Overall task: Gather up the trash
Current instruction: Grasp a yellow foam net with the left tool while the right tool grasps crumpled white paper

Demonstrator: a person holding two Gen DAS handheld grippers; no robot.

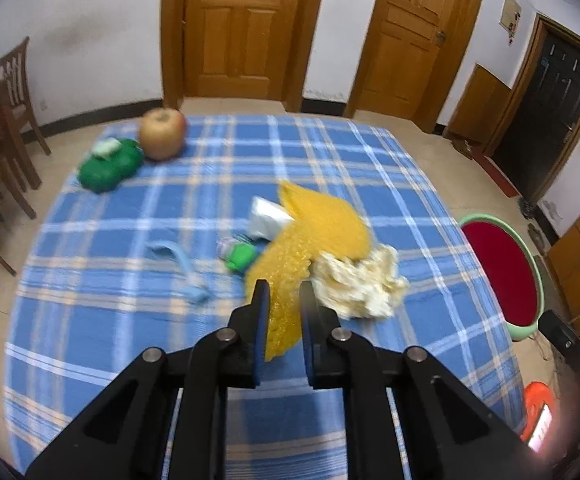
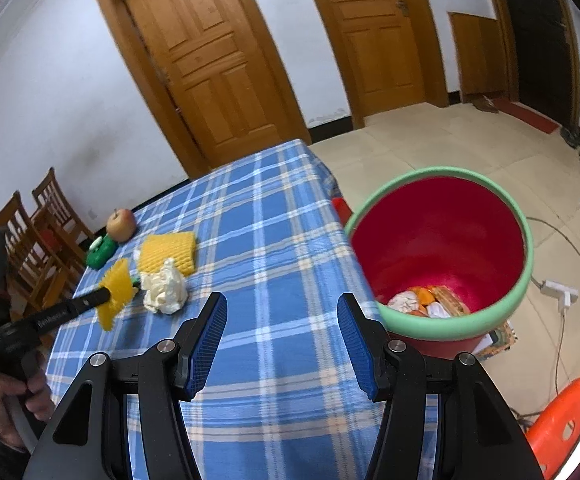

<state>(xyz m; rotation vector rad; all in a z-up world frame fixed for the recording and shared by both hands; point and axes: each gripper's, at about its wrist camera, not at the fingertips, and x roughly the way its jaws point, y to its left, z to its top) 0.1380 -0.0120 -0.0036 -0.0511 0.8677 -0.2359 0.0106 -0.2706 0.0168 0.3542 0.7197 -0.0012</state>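
Observation:
My left gripper point(image 1: 284, 294) is shut on a yellow foam net sleeve point(image 1: 286, 312) and holds it lifted above the blue plaid table point(image 1: 110, 320); it also shows in the right wrist view point(image 2: 116, 294). A second yellow foam net point(image 1: 329, 220) lies beyond it, with a crumpled cream tissue point(image 1: 359, 286) to its right, a white wrapper point(image 1: 268, 216), a small green wrapper point(image 1: 242, 258) and a light blue strip point(image 1: 186, 268). My right gripper point(image 2: 282, 340) is open and empty over the table's right edge, beside the red bin with a green rim point(image 2: 441, 248) that holds trash.
An apple point(image 1: 162, 133) and a green toy car point(image 1: 110, 166) sit at the table's far left. Wooden chairs point(image 1: 2, 120) stand left of the table. An orange stool point(image 2: 569, 420) and cables point(image 2: 561, 280) are on the floor by the bin.

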